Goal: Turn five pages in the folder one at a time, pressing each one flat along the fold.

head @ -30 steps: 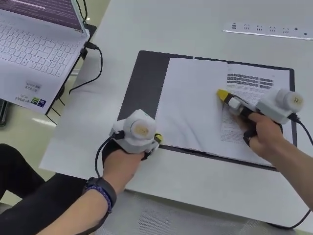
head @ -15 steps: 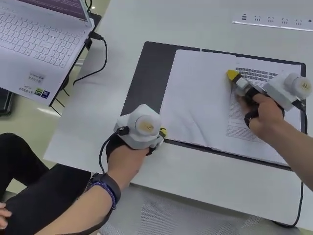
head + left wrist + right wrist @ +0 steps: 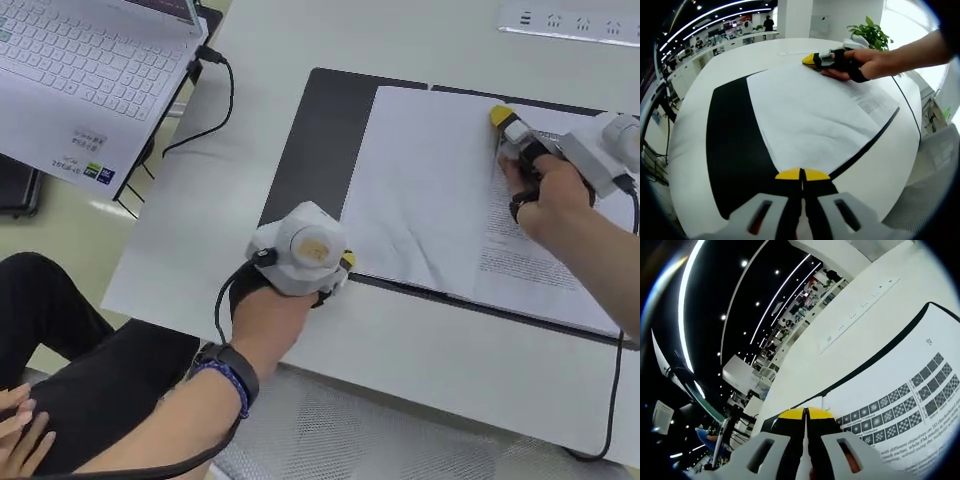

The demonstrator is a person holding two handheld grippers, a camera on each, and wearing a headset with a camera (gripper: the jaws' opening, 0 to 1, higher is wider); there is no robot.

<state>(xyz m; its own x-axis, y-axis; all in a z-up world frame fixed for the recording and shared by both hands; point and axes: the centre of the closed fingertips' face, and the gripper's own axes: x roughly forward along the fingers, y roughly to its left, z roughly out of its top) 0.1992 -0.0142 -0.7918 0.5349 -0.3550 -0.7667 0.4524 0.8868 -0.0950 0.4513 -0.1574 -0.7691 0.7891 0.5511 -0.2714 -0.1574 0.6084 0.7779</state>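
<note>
The black folder (image 3: 320, 140) lies open on the white table, a blank turned page (image 3: 420, 190) on its left half and a printed page (image 3: 520, 250) on its right. My right gripper (image 3: 500, 116) is shut, its yellow tips resting at the top of the fold. In the right gripper view the shut tips (image 3: 805, 413) sit over the printed page (image 3: 905, 405) near the folder's top edge. My left gripper (image 3: 345, 263) is shut at the folder's near left corner; in the left gripper view its tips (image 3: 802, 174) touch the blank page's (image 3: 810, 110) lower edge on the black cover (image 3: 732, 135).
A white laptop (image 3: 80, 70) stands at the far left with a black cable (image 3: 215, 100) running onto the table. A white power strip (image 3: 570, 22) lies at the far edge. A person's dark trousers (image 3: 80, 380) show at the lower left, past the table's front edge.
My right gripper has slid up along the fold from mid-page to the top of the page. The left gripper stays at the folder's near corner; the head camera has shifted.
</note>
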